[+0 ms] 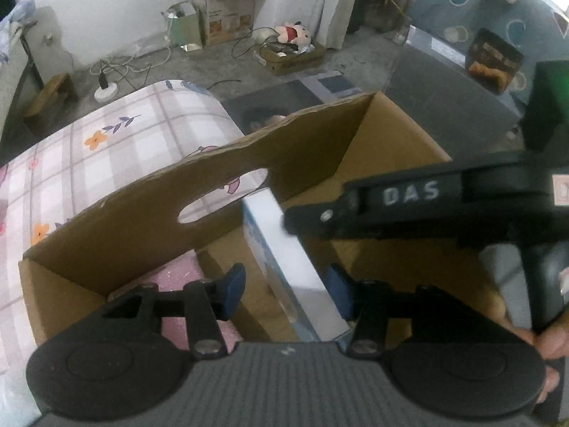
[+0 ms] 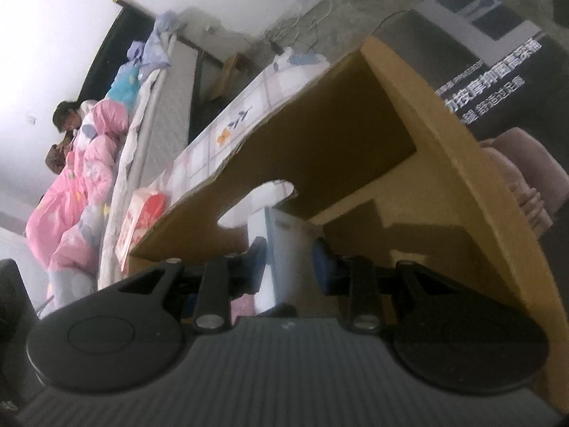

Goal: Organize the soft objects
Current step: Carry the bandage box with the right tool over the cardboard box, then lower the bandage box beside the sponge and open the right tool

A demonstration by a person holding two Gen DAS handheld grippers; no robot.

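Bed [image 2: 156, 114]: long mattress with a white cover, seen at a tilt in the right wrist view; pink floral quilt [image 2: 78, 178] heaped on it.

Checked sheet [image 1: 117, 142]: pale lilac-and-white cloth with orange flowers, spread flat directly behind the box.

Open brown cardboard box [image 1: 142, 220]: large, flaps up, an oval handle hole cut in its far wall; it stands against the checked sheet.

Dark printed carton [image 2: 498, 71]: black with white lettering, beside the box on the grey floor.

White and pale-blue rectangular pack [image 1: 288, 259]: glossy wrapper, standing on edge inside the box, roughly at its middle; also visible at [image 2: 284, 259].

Pink speckled soft pack [image 1: 177, 277]: lying on the box floor, left of the white pack.

Folded dusty-pink cloth [image 2: 522, 178]: outside the box, against its right wall.

Left gripper [image 1: 288, 291]: blue pads about half open, one on each side of the white pack; whether they touch it cannot be told.

Right gripper [image 2: 290, 263]: jaws narrower, pads at either side of the same pack's end; contact cannot be told. Its black body [image 1: 426, 199] crosses the left wrist view.
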